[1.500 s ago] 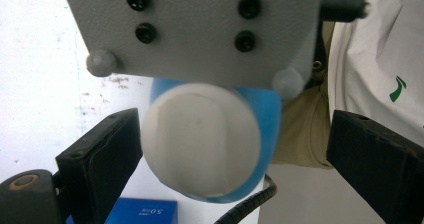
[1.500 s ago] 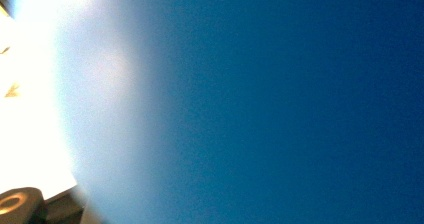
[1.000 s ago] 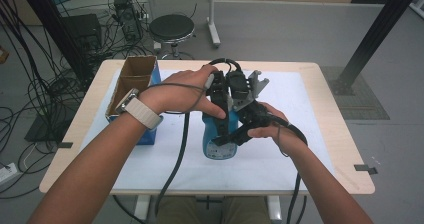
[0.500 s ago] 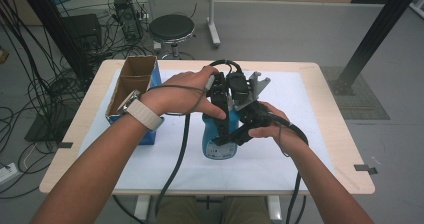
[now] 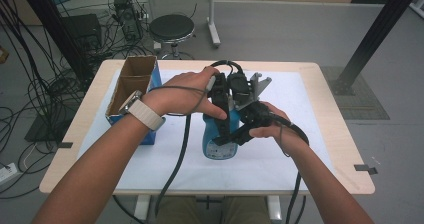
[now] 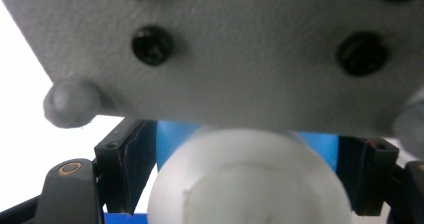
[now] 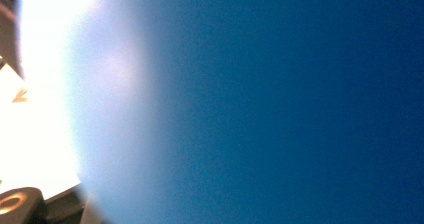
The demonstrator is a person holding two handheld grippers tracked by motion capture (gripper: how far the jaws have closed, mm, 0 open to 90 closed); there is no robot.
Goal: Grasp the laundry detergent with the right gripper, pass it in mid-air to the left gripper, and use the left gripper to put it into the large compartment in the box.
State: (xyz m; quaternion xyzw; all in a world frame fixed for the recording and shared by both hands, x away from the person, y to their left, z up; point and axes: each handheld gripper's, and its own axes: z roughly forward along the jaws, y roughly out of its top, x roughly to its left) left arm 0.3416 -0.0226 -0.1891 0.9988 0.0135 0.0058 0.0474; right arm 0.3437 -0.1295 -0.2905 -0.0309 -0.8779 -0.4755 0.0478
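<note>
The blue bottle point(image 5: 219, 143) stands upright, clamped at its body by the right gripper point(image 5: 239, 133), while the left gripper point(image 5: 223, 115), directly above, has just been closing its jaws around the white cap point(image 6: 247, 179).

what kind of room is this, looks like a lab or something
Most likely a lab or workshop for recording handling work: bundles of cables trail over the bare grey floor, a round stool stands behind the table, and electronic gear sits on the floor.

Both forearms reach in over the near edge of the bench and meet at its middle. The left tongs point(image 5: 223, 115) point down, jaws just closing. The right tongs point(image 5: 239, 134) lie level, clamped tight.
</note>
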